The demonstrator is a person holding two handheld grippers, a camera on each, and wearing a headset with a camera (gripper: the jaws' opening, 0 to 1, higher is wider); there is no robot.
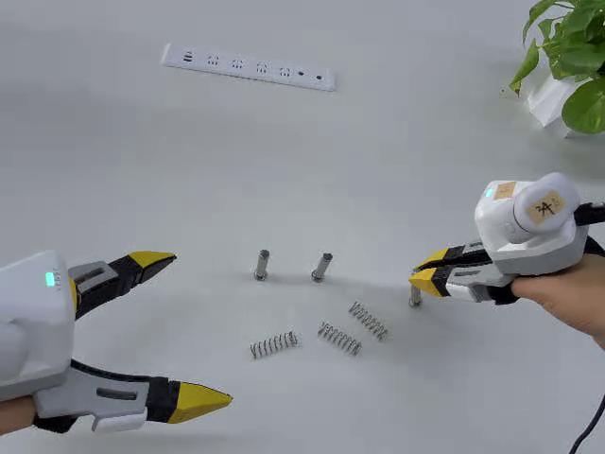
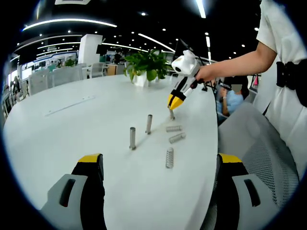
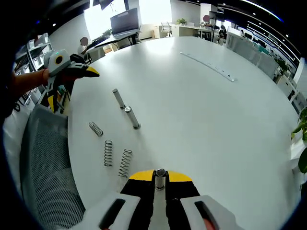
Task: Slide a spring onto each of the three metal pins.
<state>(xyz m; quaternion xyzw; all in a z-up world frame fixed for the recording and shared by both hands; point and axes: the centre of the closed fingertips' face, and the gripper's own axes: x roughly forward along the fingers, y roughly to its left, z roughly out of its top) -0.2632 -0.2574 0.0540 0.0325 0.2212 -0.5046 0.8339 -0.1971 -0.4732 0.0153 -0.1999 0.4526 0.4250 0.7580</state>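
Three short metal pins stand on the white table. The left pin (image 1: 262, 264) and the middle pin (image 1: 322, 267) are free. My right gripper (image 1: 419, 278) is shut on the top of the right pin (image 1: 415, 297); in the right gripper view that pin (image 3: 160, 181) sits between the yellow tips of the gripper (image 3: 160, 175). Three springs lie flat in front of the pins: left (image 1: 274, 344), middle (image 1: 339, 338), right (image 1: 368, 321). My left gripper (image 1: 203, 327) is wide open at the near left, holding nothing, well short of the springs (image 2: 170, 157).
A white power strip (image 1: 248, 67) lies at the far side of the table. A potted plant (image 1: 567, 57) stands at the far right. A grey mesh chair (image 2: 259, 158) sits at the table's near edge, where a person (image 2: 283, 57) stands.
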